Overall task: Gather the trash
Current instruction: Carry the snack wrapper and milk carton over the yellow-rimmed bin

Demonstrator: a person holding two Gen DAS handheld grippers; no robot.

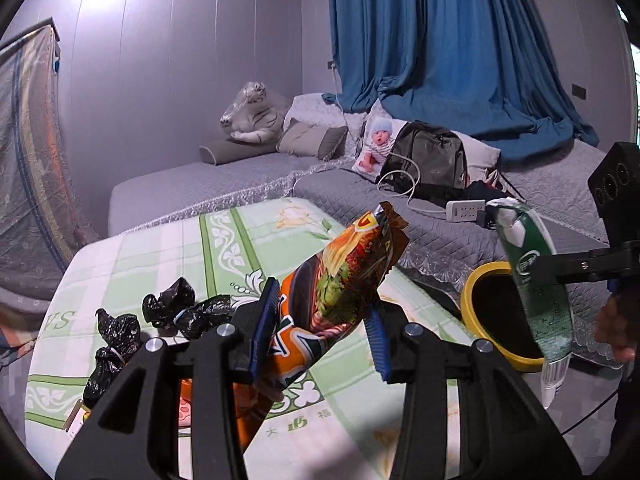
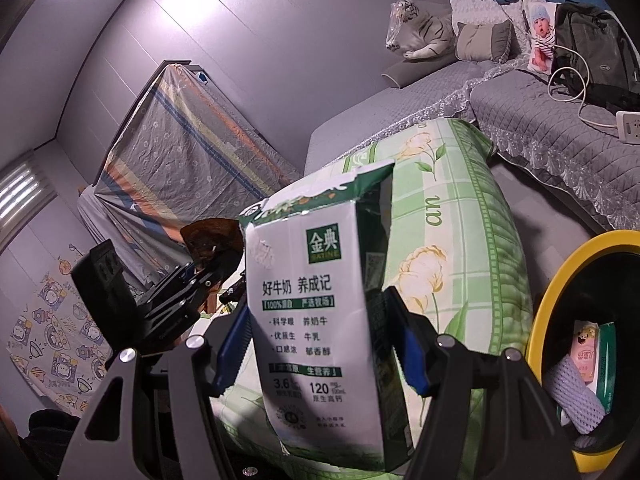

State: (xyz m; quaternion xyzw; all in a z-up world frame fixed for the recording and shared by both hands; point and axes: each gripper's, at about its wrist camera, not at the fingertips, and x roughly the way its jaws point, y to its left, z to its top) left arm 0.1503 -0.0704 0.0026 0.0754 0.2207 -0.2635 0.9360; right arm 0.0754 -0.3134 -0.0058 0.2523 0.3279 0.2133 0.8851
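Note:
My left gripper (image 1: 320, 332) is shut on an orange snack wrapper (image 1: 348, 276), whose top sticks up past the blue pads above the table. In the right wrist view that gripper (image 2: 200, 276) shows at the left with the wrapper's brown end (image 2: 212, 236). The right gripper (image 2: 320, 344) is shut on a green and white milk carton (image 2: 308, 320) with a torn-open top. From the left wrist view the carton (image 1: 536, 272) hangs over a yellow-rimmed bin (image 1: 476, 300), held by the right gripper (image 1: 560, 270). Several crumpled black bags (image 1: 168, 312) lie on the table.
The table wears a green flowered cloth (image 1: 160, 248). The bin (image 2: 560, 268) stands on the floor beside it and holds a pink carton (image 2: 586, 356) and a white foam net (image 2: 572, 396). Behind are a grey sofa (image 1: 352, 196) with a backpack (image 1: 428, 156) and power strip (image 1: 466, 210).

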